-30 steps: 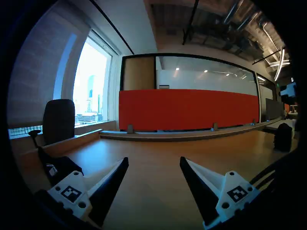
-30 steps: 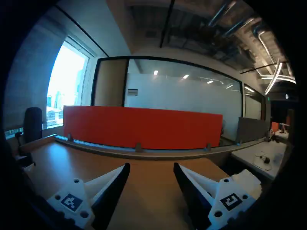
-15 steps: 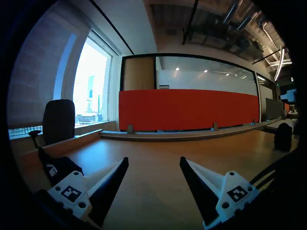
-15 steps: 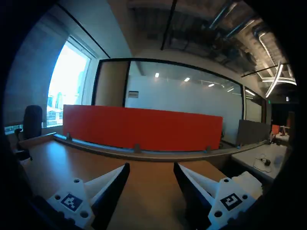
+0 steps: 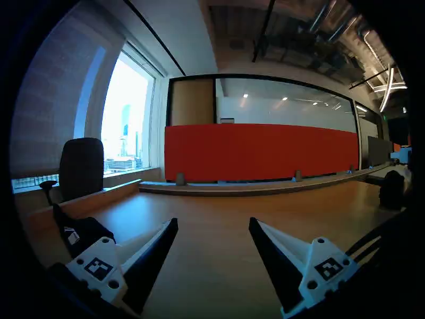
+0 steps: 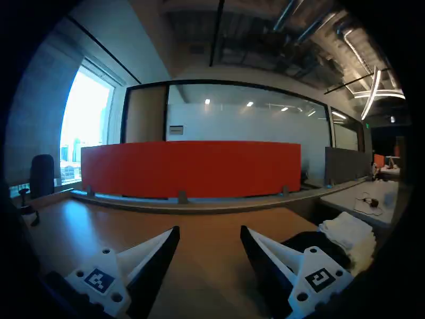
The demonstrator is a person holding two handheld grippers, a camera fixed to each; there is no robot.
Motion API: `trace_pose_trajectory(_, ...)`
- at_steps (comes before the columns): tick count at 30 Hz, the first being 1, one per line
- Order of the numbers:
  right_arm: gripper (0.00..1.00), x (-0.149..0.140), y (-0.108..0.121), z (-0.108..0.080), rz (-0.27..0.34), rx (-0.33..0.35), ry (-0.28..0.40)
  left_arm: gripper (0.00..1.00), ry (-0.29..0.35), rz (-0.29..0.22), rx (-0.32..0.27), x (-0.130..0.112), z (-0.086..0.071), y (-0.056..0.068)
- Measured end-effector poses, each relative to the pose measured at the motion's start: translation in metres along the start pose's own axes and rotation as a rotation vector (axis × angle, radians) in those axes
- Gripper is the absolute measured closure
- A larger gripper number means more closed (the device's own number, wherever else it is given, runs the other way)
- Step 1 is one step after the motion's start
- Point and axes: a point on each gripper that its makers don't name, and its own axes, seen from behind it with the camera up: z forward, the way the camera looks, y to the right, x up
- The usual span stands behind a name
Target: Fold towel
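A stack of folded white towels sits at the far right of the right gripper view, on the edge of the wooden desk, with a dark, soft-looking heap just beside it on the near side, partly hidden behind the gripper's right-hand finger; whether the two touch is hard to tell. The right gripper is held low over the desk with its fingers spread apart and only bare wood between them, well short of the towels. The left gripper is likewise released, its jaws wide with nothing in them, above the same brown surface. In the left gripper view a black object with a small pale tag lies by the left-hand finger, and another dark shape stands far off to the right. A red partition runs along the back of the desk, with a glass wall behind it, a bright window to the left and a black office chair near it.
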Motion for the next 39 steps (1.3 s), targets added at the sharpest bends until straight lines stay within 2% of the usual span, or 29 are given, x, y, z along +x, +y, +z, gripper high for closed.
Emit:
trace_pose_trajectory(9, 0.12, -0.034, -0.001, 0.003, 0.007, 0.023, -0.004, 0.01, 0.0, 0.0, 0.0, 0.0, 0.0, 0.001)
trace_pose_trajectory(18, 0.12, -0.057, -0.009, 0.003, -0.033, 0.047, 0.001, 0.01, 0.0, 0.0, 0.0, 0.0, 0.0, 0.001)
trace_pose_trajectory(23, 0.12, -0.067, -0.012, 0.001, -0.03, 0.057, 0.001, 0.0, 0.0, 0.0, 0.0, 0.0, 0.0, 0.001)
trace_pose_trajectory(29, 0.12, -0.072, -0.012, -0.002, -0.004, 0.062, -0.006, 0.0, 0.0, 0.0, 0.0, 0.0, 0.0, 0.001)
trace_pose_trajectory(39, 0.12, -0.073, -0.011, 0.0, -0.003, 0.053, -0.005, 0.0, 0.0, 0.0, 0.0, 0.0, 0.0, 0.001)
